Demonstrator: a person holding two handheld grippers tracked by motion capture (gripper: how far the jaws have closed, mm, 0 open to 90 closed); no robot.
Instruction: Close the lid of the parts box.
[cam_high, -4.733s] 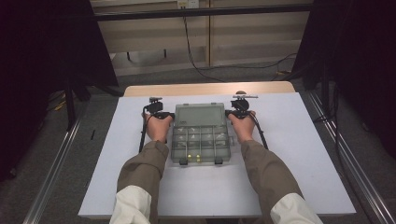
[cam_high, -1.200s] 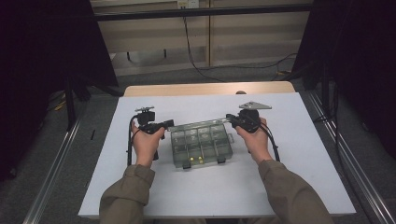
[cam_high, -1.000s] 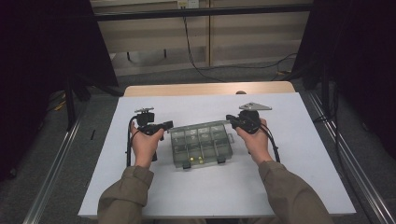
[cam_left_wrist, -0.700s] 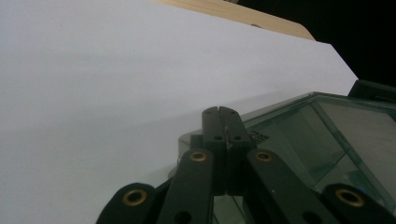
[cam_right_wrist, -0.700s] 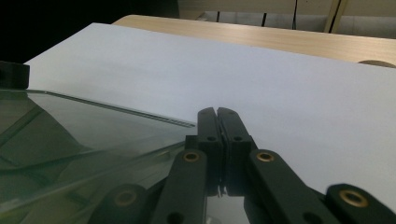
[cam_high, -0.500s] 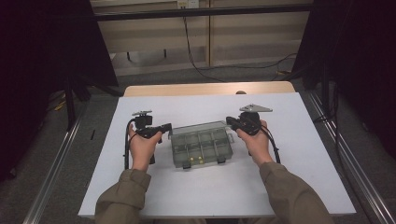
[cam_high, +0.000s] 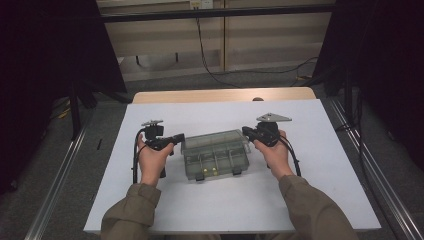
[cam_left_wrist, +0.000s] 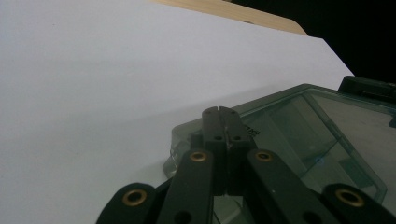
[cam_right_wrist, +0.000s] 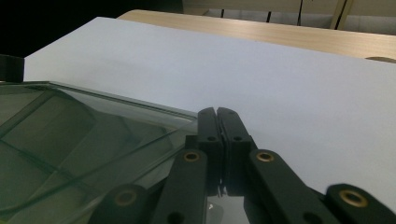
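the left gripper (cam_high: 176, 139), jaws pressed flat together with nothing between them, rests its tips at the left end of the clear grey-green plastic compartment box (cam_high: 216, 155). the right gripper (cam_high: 246, 132), likewise closed and empty, meets the box's right end. the box lies mid-sheet on the white board (cam_high: 325, 170) covering the wooden table (cam_high: 220, 94).

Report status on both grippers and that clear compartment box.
Left hand-held gripper shut, at box's left end. Right hand-held gripper shut, at its right end. Clear compartment box lid closed, flat on white board. Nothing in the way.
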